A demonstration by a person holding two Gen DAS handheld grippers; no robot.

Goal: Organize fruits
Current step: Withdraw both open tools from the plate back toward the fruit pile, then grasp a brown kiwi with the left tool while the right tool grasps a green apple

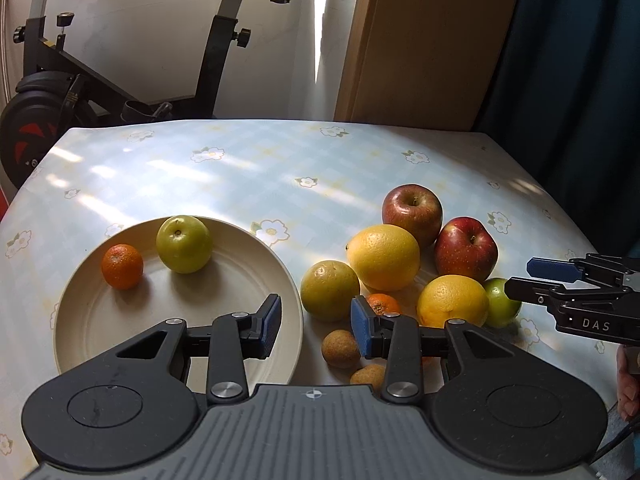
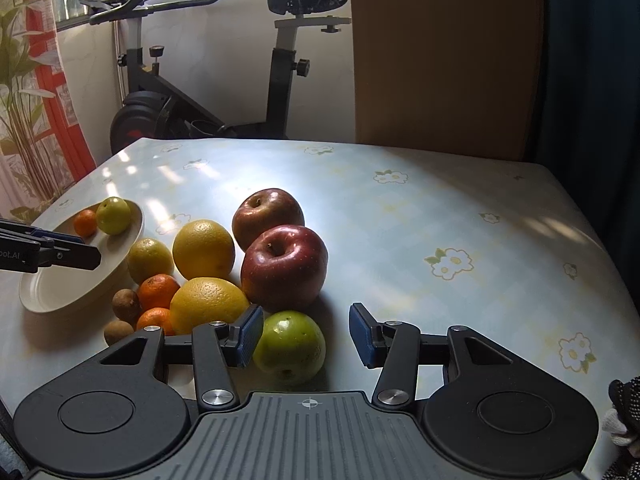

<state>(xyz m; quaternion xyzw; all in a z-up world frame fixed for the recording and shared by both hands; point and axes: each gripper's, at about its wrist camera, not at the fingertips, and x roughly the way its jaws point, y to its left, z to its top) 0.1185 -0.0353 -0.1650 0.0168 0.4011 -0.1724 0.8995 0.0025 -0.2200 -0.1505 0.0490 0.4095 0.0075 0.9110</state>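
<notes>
A cream plate (image 1: 100,320) holds a tangerine (image 1: 122,266) and a green apple (image 1: 184,243). To its right lies a pile: two red apples (image 1: 412,208) (image 1: 466,248), two yellow oranges (image 1: 383,257) (image 1: 452,300), a greenish orange (image 1: 330,290), tangerines (image 1: 382,304) and small brown fruits (image 1: 340,348). My left gripper (image 1: 316,326) is open and empty over the plate's right rim. My right gripper (image 2: 306,336) is open around a green apple (image 2: 290,346), which sits between the fingers beside the left pad (image 2: 250,334).
The table (image 2: 440,208) has a floral cloth, with bare cloth at the back and right. An exercise bike (image 2: 180,92) stands behind the table's far left edge. A wooden panel (image 2: 440,52) and a dark curtain stand behind on the right.
</notes>
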